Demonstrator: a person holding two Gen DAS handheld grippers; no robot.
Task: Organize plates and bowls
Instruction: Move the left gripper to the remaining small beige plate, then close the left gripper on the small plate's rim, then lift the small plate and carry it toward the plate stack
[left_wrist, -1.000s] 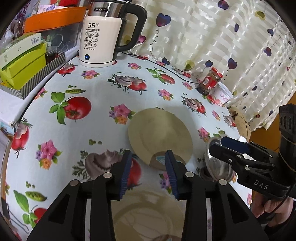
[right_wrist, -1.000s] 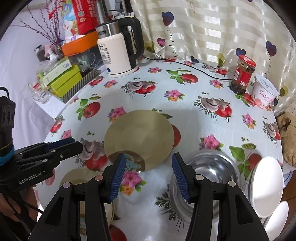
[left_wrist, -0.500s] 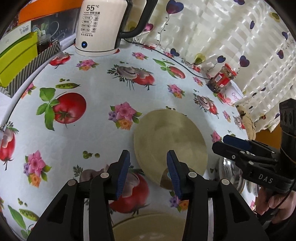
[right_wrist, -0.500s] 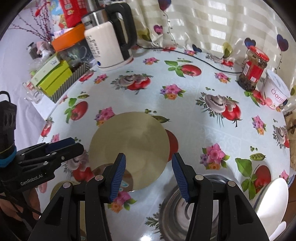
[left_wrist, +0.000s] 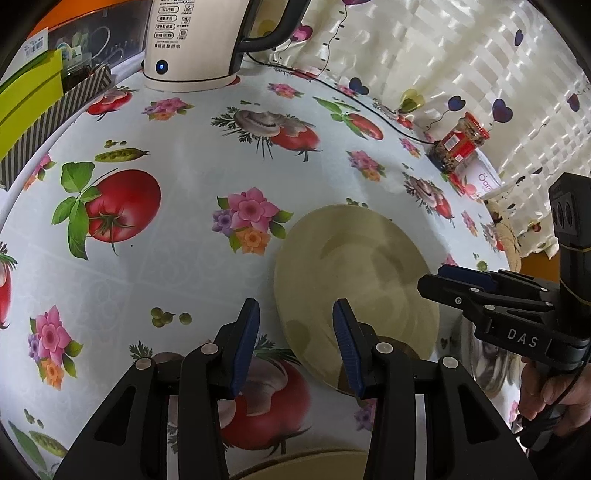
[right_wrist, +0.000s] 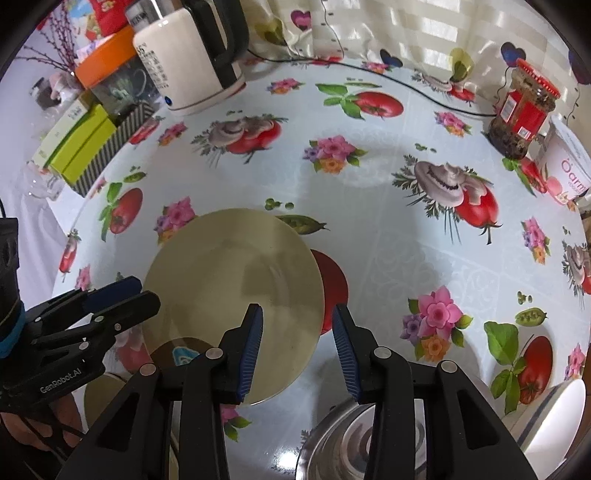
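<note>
We find the beige plate (right_wrist: 232, 302) flat on the tablecloth (right_wrist: 406, 229), centre-left of frame. The right gripper (right_wrist: 297, 347) straddles its lower-right rim, jaws just narrowing, ungripped. The left gripper (left_wrist: 295, 345) is released beside the plate's left edge.

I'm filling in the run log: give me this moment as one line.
left gripper: jaws open, empty, at plate edge | right gripper: jaws just closing, open, straddling plate's other edge | plate flat on table
</note>
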